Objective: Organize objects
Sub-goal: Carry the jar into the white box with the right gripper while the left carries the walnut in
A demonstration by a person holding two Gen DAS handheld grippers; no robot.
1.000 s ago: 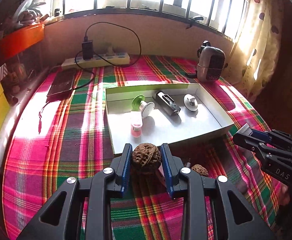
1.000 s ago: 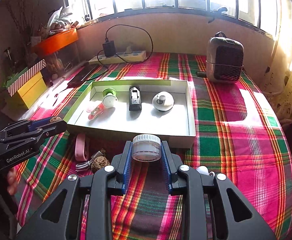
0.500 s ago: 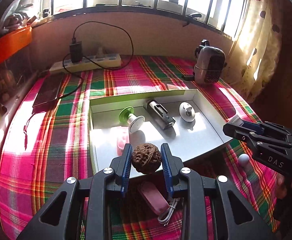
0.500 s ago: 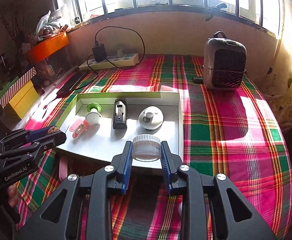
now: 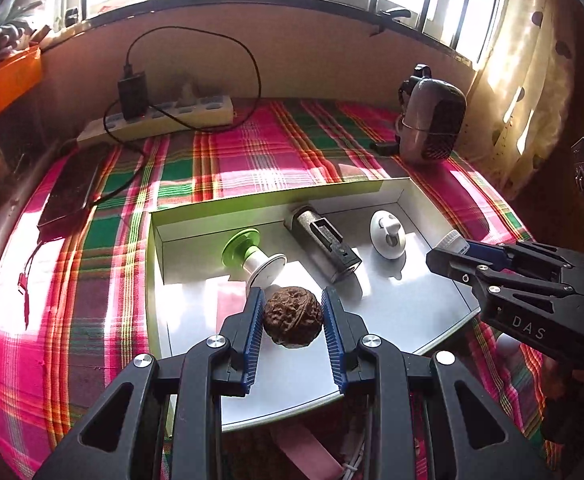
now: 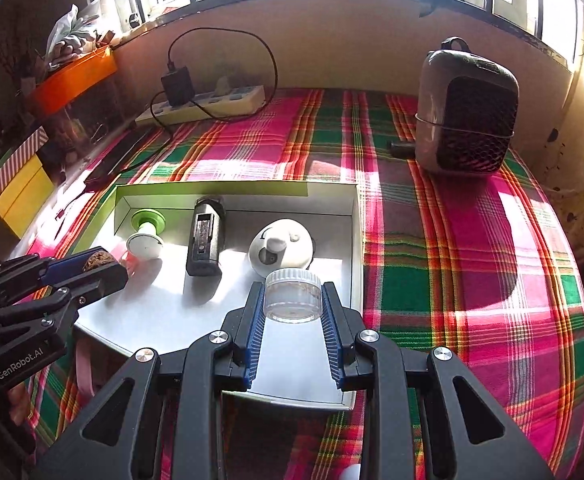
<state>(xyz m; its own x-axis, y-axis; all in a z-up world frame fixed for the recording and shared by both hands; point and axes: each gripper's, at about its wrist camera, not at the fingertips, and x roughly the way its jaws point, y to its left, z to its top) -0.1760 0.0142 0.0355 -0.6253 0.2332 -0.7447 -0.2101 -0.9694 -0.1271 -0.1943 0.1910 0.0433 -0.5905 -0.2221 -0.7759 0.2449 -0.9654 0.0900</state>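
Overhead, left tongs [image 5: 292, 320] clamping walnut [image 5: 289, 316], right tongs [image 6: 292, 308] clamping jar [image 6: 292, 296], above crowded tray [image 5: 424, 308]

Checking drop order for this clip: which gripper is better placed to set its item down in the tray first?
Probably the right. The right gripper holds the clear jar over bare floor at the white tray's near right corner. The left gripper holds the walnut close behind the green-and-white spool.

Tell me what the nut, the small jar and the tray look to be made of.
Nut: natural woody shell, matt brown, deeply wrinkled. Small jar: probably clear plastic, glossy; you see through its wall, and the ribbed lid is whitish. Tray: likely cardboard, thin folded walls, white inside, green outside.
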